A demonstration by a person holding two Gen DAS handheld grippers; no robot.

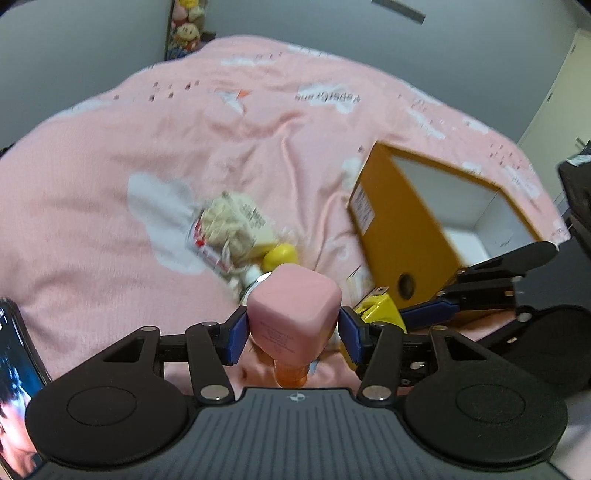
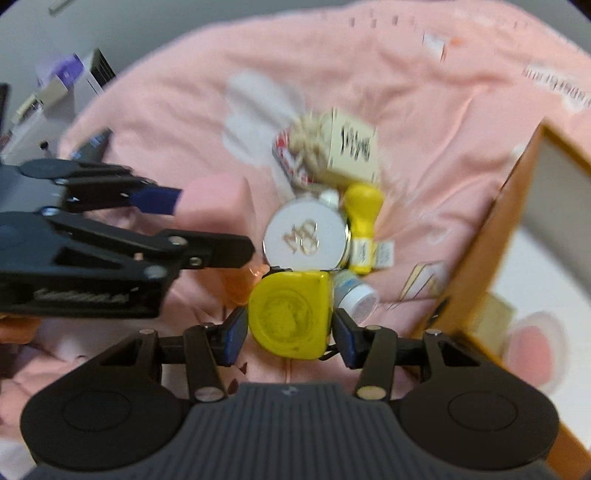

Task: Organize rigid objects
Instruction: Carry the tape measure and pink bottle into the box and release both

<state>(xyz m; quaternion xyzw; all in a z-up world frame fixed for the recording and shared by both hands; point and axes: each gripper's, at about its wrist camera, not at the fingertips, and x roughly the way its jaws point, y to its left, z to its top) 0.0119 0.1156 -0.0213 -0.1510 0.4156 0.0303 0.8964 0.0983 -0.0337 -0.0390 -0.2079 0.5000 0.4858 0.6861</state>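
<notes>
My left gripper (image 1: 293,334) is shut on a bottle with a pink cube-shaped cap (image 1: 293,306) and an orange body, held above the pink blanket (image 1: 110,206). My right gripper (image 2: 290,330) is shut on a yellow rounded container (image 2: 290,314). In the right wrist view the left gripper's blue pad (image 2: 155,201) presses the pink cap (image 2: 218,206). Just beyond lies a pile: a round white compact (image 2: 306,236), a yellow bottle (image 2: 364,214), a beige box (image 2: 351,151) and a small white jar (image 2: 356,295). An open orange box (image 1: 406,229) with a white inside stands to the right.
A round pink-and-white item (image 2: 532,343) lies inside the orange box (image 2: 480,240). A phone (image 1: 14,387) with a lit screen leans at the near left. Stuffed toys (image 1: 186,29) sit by the far wall. Shelving with boxes (image 2: 66,81) stands beyond the bed's left edge.
</notes>
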